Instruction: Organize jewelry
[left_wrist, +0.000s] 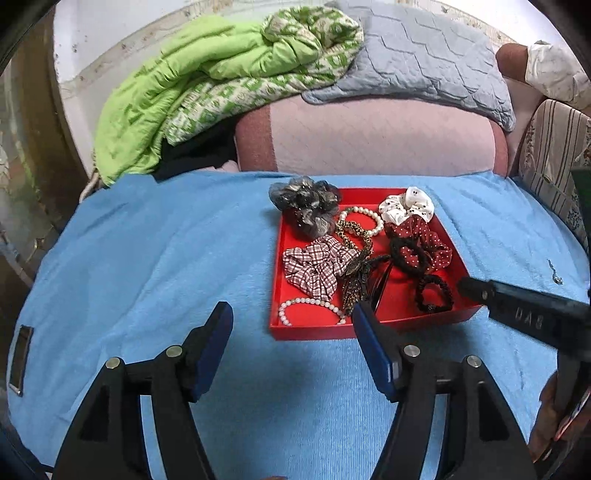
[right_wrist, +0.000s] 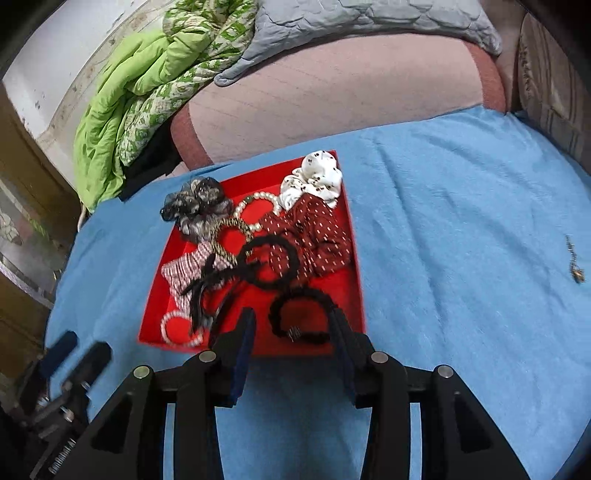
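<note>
On the blue blanket (left_wrist: 147, 258) covering the bed, seen from the left wrist, sits one red tray (left_wrist: 314, 330), its near wall just beyond the left gripper (left_wrist: 293, 321), whose fingers stand wide apart with nothing between them. Inside the tray lie four fabric scrunchies: a grey sheer one (left_wrist: 306, 206) at the far left corner, a white spotted one (left_wrist: 406, 205) at the far right, a dark red dotted one (left_wrist: 424, 240) just nearer than that, and a checked one (left_wrist: 317, 267) left of centre. Two pearl bracelets show, one (left_wrist: 364, 221) at the far middle and one (left_wrist: 306, 312) at the near left corner. Two black hair ties (left_wrist: 434, 293) lie toward the near right. A dark leaf-shaped hair clip (left_wrist: 352, 280) runs its long axis from far to near through the tray's middle. The right gripper (left_wrist: 476, 290) reaches in by the tray's right wall.

From the right wrist, the same tray (right_wrist: 258, 347) lies directly ahead, and the right gripper's fingers (right_wrist: 243, 332) are spread apart over its near wall, flanking the nearer black hair tie (right_wrist: 301, 314) without clamping it. Well to the right of the tray, one small chain (right_wrist: 574, 262) lies alone on the blanket, its length running far to near.
</note>
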